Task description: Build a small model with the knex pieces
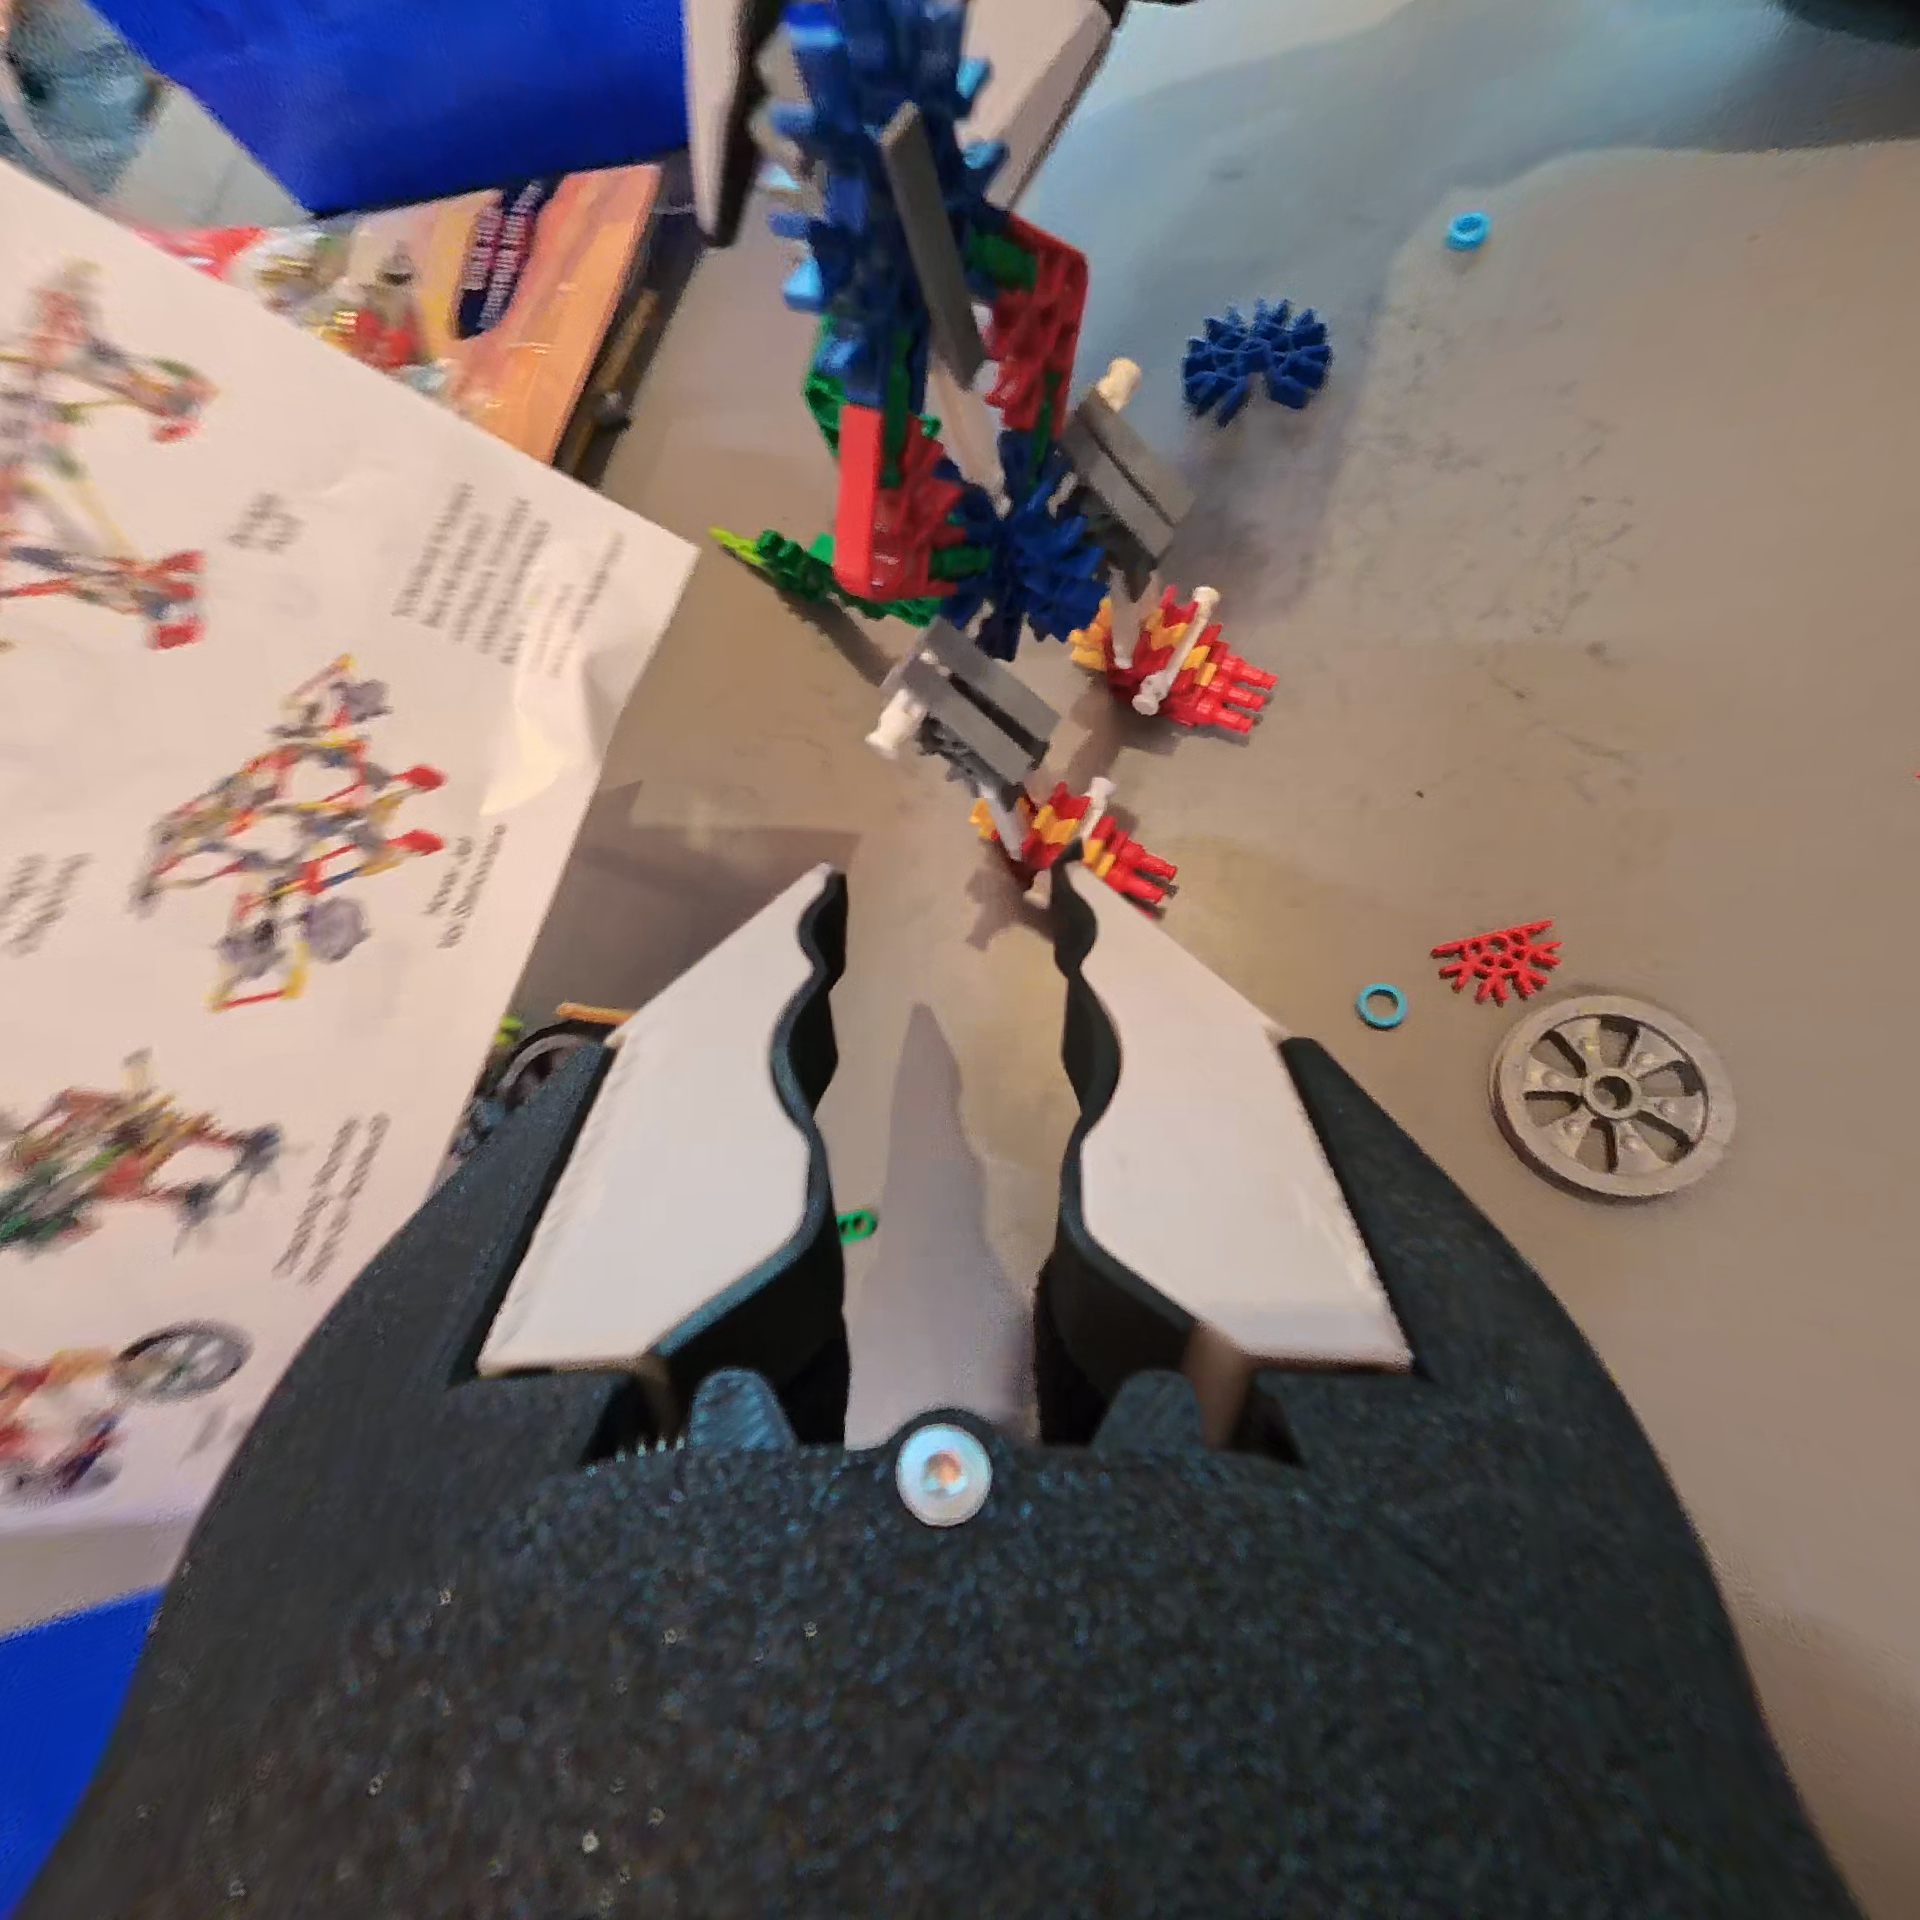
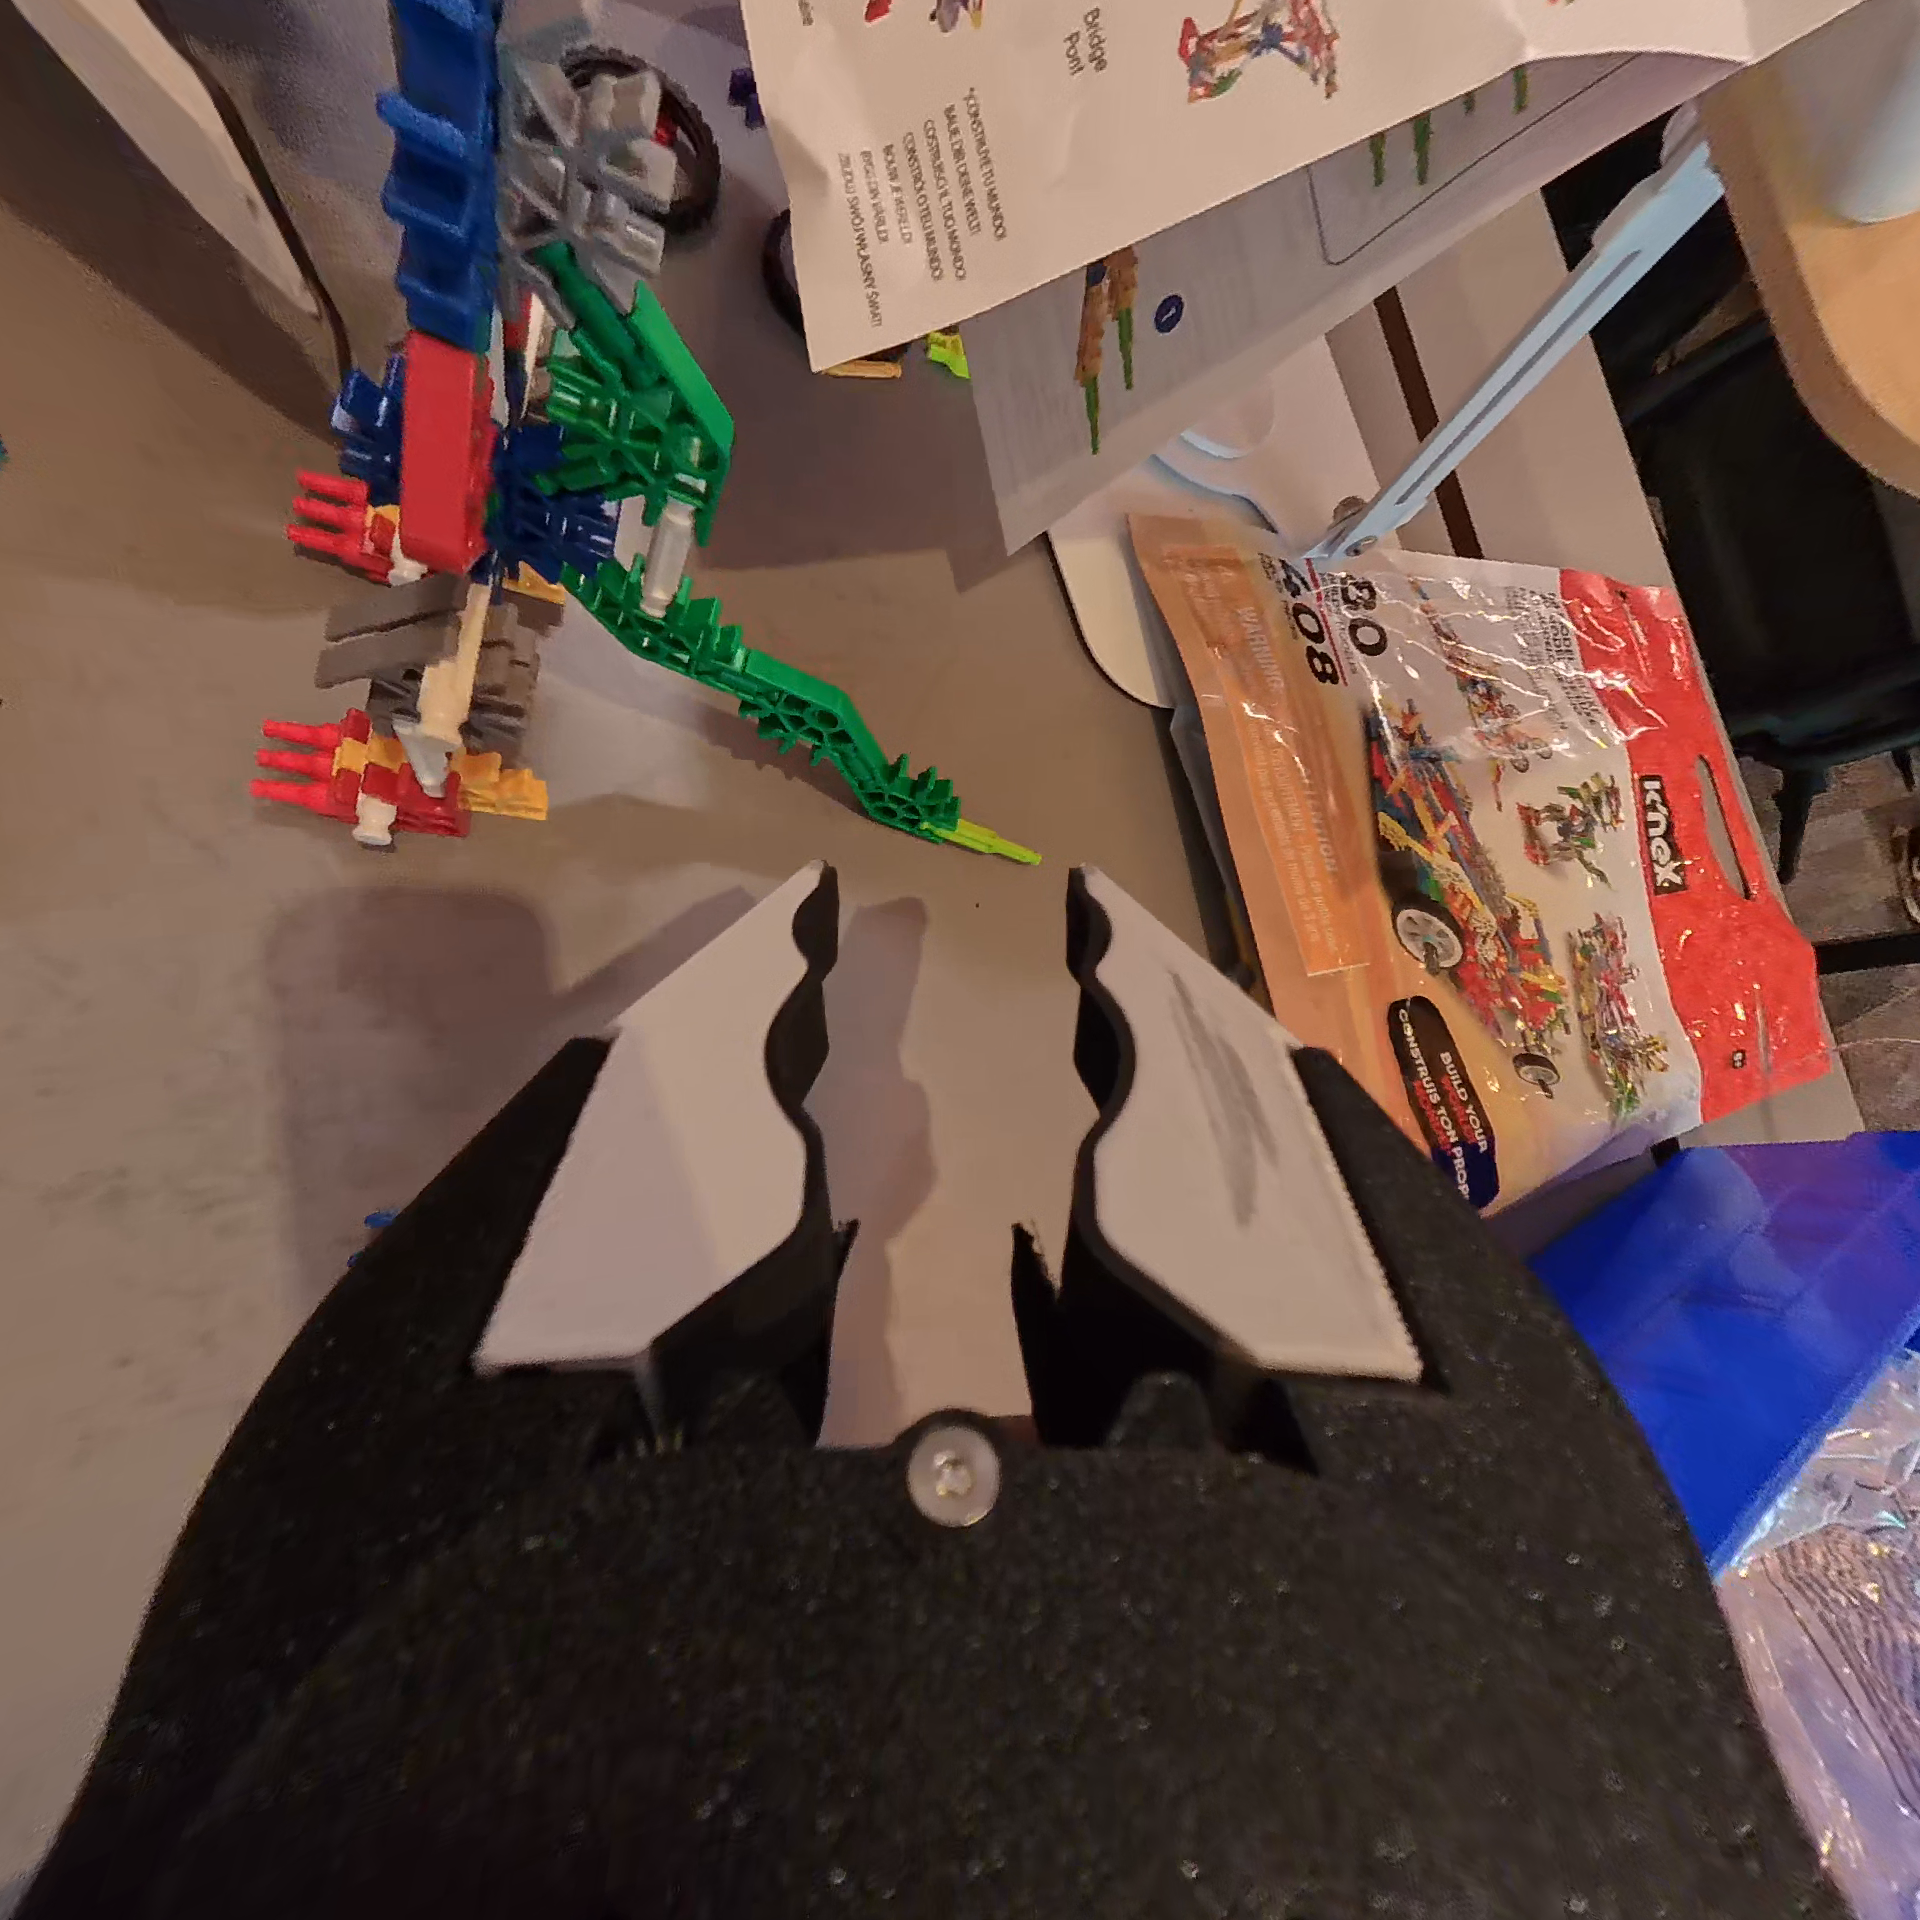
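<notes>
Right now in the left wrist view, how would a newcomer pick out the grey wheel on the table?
Start at the toy figure standing mid-table and look down and to the right, past its red and yellow feet. The grey wheel lies flat, right of the left hand-held gripper, just below a flat red snowflake piece. It is the only round, spoked grey piece there.

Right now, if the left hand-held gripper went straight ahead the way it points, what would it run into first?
Probably the red and yellow foot of the toy model, just beyond the open left hand-held gripper, slightly toward its right finger. Depth is unclear.
</notes>
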A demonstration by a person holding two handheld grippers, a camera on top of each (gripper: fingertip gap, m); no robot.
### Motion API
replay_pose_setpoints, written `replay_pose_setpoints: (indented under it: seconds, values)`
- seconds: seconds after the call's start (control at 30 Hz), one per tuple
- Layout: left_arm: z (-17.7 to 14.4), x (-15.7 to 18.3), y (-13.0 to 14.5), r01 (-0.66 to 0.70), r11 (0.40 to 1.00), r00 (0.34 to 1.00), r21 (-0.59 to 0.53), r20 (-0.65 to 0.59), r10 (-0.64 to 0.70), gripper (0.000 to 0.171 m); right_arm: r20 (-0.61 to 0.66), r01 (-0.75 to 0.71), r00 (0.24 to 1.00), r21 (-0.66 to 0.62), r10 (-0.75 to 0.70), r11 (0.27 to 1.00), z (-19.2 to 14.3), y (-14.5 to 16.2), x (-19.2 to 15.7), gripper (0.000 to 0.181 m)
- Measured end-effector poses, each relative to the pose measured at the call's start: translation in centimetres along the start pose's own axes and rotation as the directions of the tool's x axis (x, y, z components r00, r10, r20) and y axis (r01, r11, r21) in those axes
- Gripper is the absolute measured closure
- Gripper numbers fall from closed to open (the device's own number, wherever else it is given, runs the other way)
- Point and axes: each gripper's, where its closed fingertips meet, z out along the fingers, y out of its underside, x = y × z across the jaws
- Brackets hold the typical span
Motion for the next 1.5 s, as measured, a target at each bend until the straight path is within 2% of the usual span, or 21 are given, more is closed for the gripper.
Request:
replay_pose_setpoints:
  seconds: [0.1,0.2,0.37,0.43,0.5,0.6,0.67,0.7,0.9,1.0,1.07,1.13,1.2,1.27,1.4,1.5]
  values:
    - [-2.7,-0.4,-0.1,-0.016,1.0,0.993,-0.023,0.114,0.018,0.133,-0.012,-0.006,1.0,0.016,0.006,1.0,-0.1,-0.2,0.3,0.137]
    - [-7.2,-1.0,0.8,0.005,0.997,0.958,-0.074,0.285,0.016,0.13,-0.017,-0.014,1.0,0.013,0.014,1.0,-0.1,0.1,0.5,0.137]
    - [-15.6,-1.8,4.4,0.165,0.984,0.836,-0.065,0.539,-0.105,0.121,-0.023,-0.01,1.0,0.016,0.011,1.0,-0.2,-0.1,0.6,0.137]
    - [-18.2,-2.1,5.0,0.208,0.978,0.774,0.001,0.611,-0.166,0.121,-0.022,-0.004,1.0,0.02,0.005,1.0,-0.2,-0.3,0.5,0.137]
    - [-19.8,-1.7,6.9,0.29,0.957,0.739,-0.026,0.641,-0.206,0.12,-0.02,-0.001,1.0,0.02,0.001,1.0,-0.2,-0.4,0.4,0.137]
    - [-19.7,-0.3,10.3,0.414,0.907,0.729,-0.074,0.625,-0.281,0.125,-0.02,0.002,1.0,0.014,-0.002,1.0,-0.1,-0.2,0.2,0.137]
    - [-18.8,0.5,11.9,0.468,0.879,0.73,-0.093,0.601,-0.325,0.142,-0.017,-0.003,1.0,0.017,0.003,1.0,-0.1,-0.2,0.2,0.137]
    - [-18.6,0.3,12.1,0.457,0.885,0.72,-0.085,0.62,-0.312,0.145,-0.017,-0.004,1.0,0.015,0.005,1.0,-0.1,-0.1,0.2,0.137]
    - [-16.7,0.4,10.2,0.455,0.89,0.703,0.012,0.609,-0.367,0.159,-0.009,-0.007,1.0,0.001,0.007,1.0,0.2,0.3,0.1,0.137]
    - [-14.4,1.4,8.3,0.424,0.905,0.757,0.032,0.537,-0.373,0.135,-0.007,-0.01,1.0,-0.008,0.01,1.0,0.3,0.6,0.1,0.137]
    - [-13.3,2.3,7.2,0.403,0.914,0.801,0.038,0.468,-0.373,0.132,-0.005,-0.009,1.0,-0.013,0.009,1.0,0.4,0.7,0.1,0.137]
    - [-14.3,2.1,6.5,0.401,0.913,0.807,0.071,0.445,-0.389,0.127,-0.007,-0.007,1.0,-0.018,0.006,1.0,0.4,0.8,0.1,0.137]
    - [-16.7,1.1,6.0,0.392,0.913,0.803,0.112,0.442,-0.399,0.128,-0.01,-0.005,1.0,-0.021,0.005,1.0,0.3,0.8,0.2,0.137]
    - [-19.7,-0.7,6.3,0.373,0.922,0.778,0.107,0.506,-0.374,0.14,-0.011,-0.005,1.0,-0.02,0.005,1.0,0.3,0.8,0.2,0.137]
    - [-23.1,-3.9,8.0,0.359,0.933,0.771,-0.017,0.569,-0.286,0.149,-0.007,-0.002,1.0,-0.034,0.002,0.999,0.5,1.1,0.1,0.137]
    - [-23.4,-5.5,10.2,0.352,0.91,0.803,-0.219,0.57,-0.173,0.15,-0.005,-0.002,1.0,-0.047,0.001,0.999,0.7,1.4,0.1,0.137]
